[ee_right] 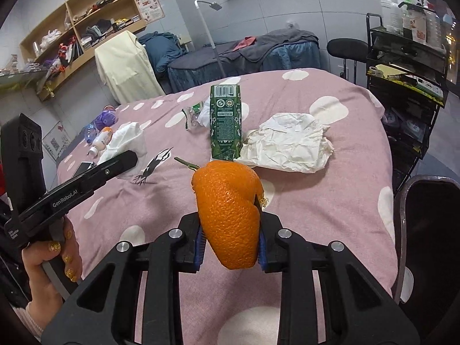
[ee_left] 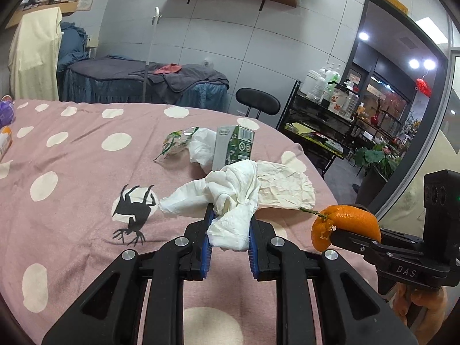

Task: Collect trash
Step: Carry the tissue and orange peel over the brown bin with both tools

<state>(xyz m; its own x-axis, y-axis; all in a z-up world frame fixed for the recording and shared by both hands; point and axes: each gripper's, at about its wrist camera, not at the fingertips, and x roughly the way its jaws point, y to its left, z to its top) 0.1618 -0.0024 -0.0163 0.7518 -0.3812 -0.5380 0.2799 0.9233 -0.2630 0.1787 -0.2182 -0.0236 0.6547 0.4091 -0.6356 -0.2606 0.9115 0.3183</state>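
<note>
Left gripper [ee_left: 230,224] pinches a crumpled white tissue [ee_left: 230,201] between its blue pads, held above a bed covered in a pink polka-dot sheet [ee_left: 72,172]. Right gripper [ee_right: 230,241] is clamped on an orange peel [ee_right: 230,215] with a short green stem; behind both, a green drink carton [ee_right: 225,123] stands upright beside a creased paper napkin [ee_right: 287,146] and a torn snack wrapper [ee_left: 172,143]

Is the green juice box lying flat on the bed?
No, the green carton stands upright on the pink dotted bedspread, next to a crumpled sheet of paper.
</note>
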